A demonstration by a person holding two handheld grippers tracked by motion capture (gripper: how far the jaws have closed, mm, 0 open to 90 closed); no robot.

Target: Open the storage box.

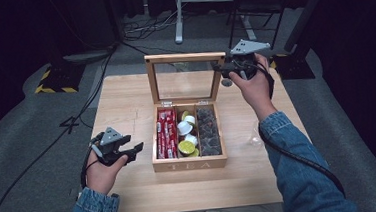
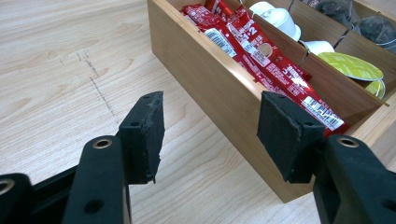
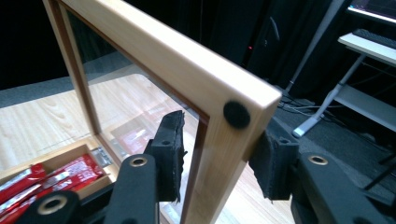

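A wooden tea box (image 1: 190, 163) sits mid-table with its glass lid (image 1: 185, 57) standing upright. Inside lie red sachets (image 1: 166, 132), white and yellow-green capsules (image 1: 187, 131) and dark tea bags (image 1: 208, 129). My right gripper (image 1: 222, 69) straddles the lid's right upper corner; the lid frame (image 3: 187, 70) stands between its pads, with a thin gap at the left pad (image 3: 170, 149). My left gripper (image 1: 135, 152) is open and holds nothing, low over the table beside the box's front left corner. From the left gripper (image 2: 210, 135) I see the box wall (image 2: 224, 98) and the sachets (image 2: 261, 51).
A small clear glass object (image 1: 255, 140) stands on the table right of the box, close to the right forearm. The right gripper's cable runs along that sleeve. Bare tabletop (image 1: 121, 105) lies left of the box. Cables and stand bases cover the floor behind.
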